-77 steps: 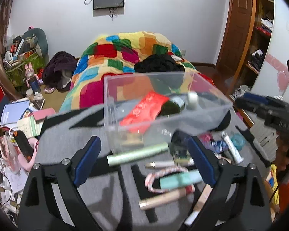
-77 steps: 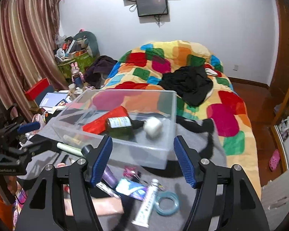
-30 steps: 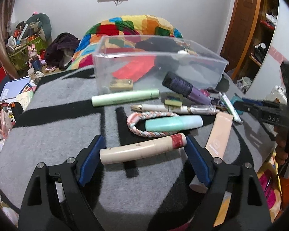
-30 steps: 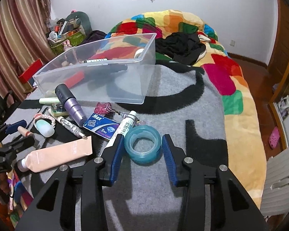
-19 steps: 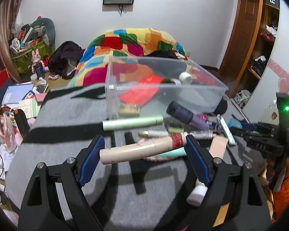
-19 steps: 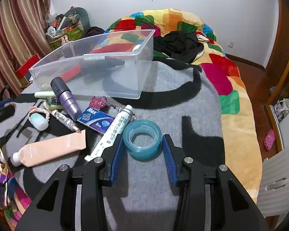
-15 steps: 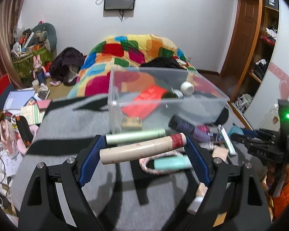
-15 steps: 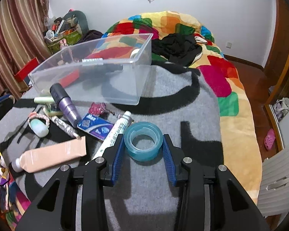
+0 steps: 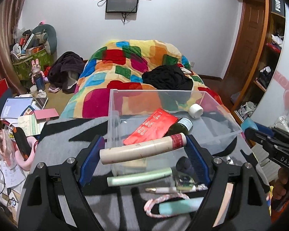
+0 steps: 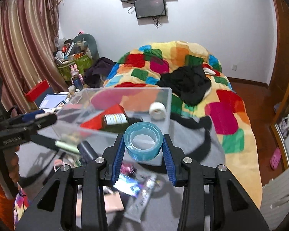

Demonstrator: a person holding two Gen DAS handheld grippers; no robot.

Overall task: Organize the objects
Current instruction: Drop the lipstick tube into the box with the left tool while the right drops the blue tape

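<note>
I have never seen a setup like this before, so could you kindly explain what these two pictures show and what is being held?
There is no robot here. A person holds a two-fingered clamp in each hand, and each carries a wide-angle camera looking forward along its fingers, which bends the room's edges.

The left camera shows the left hand-held gripper clamped end to end on a beige tube with a red band. The right camera shows the right hand-held gripper pinching a blue tape roll.

Both hang near a clear plastic bin standing on a grey and black blanket. The bin already holds a red packet, a dark bottle and a small white roll. More tubes and small items lie loose on the blanket.
</note>
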